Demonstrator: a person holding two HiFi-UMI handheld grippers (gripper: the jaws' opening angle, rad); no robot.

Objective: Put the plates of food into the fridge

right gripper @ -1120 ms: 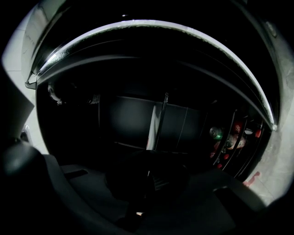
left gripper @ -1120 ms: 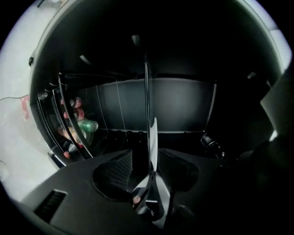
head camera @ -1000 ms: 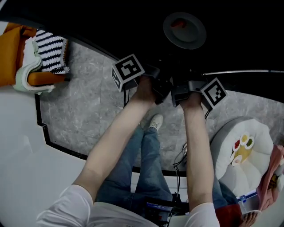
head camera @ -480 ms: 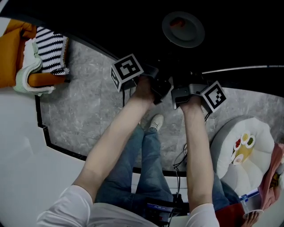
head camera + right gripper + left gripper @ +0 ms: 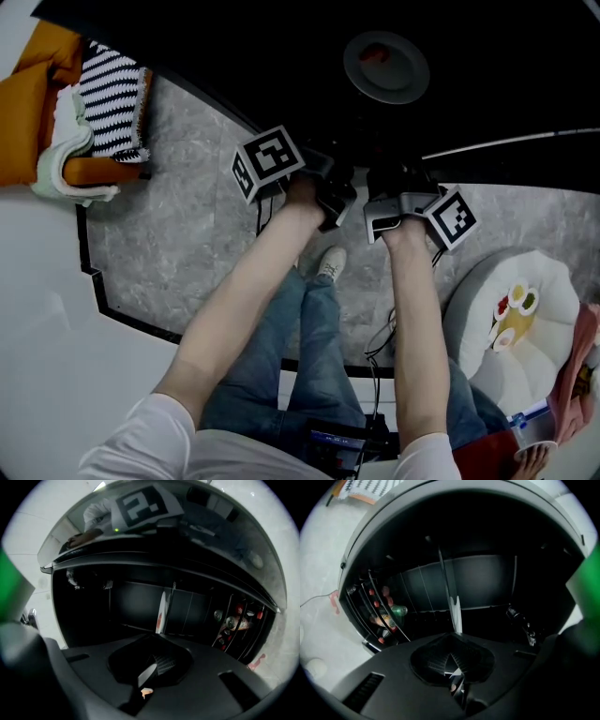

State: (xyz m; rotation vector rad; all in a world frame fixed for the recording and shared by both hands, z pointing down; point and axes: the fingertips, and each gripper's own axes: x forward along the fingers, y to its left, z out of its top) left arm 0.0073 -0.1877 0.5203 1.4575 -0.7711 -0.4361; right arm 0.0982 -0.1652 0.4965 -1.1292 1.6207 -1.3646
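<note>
A grey plate of red food [image 5: 386, 66] lies inside the dark fridge, beyond both grippers. Both gripper views show it edge-on as a thin pale sliver [image 5: 454, 613] [image 5: 161, 613]. My left gripper [image 5: 339, 178] is held level at the fridge mouth. Its jaws [image 5: 457, 667] have just been closing and now stand shut with nothing between them. My right gripper [image 5: 394, 187] is beside it, its jaws [image 5: 149, 671] together and empty. A second plate of food [image 5: 514, 314] sits on a white round seat [image 5: 553, 281] at the lower right.
Door racks with bottles and cans show at the left [image 5: 382, 616] and at the right [image 5: 236, 620]. Orange and striped cloths [image 5: 66, 112] lie at the upper left. Cables [image 5: 380, 347] trail on the grey floor by the person's shoe [image 5: 328, 262].
Both grippers have drawn back a little from the plate in the fridge. Nothing was taken hold of or let go in view.
</note>
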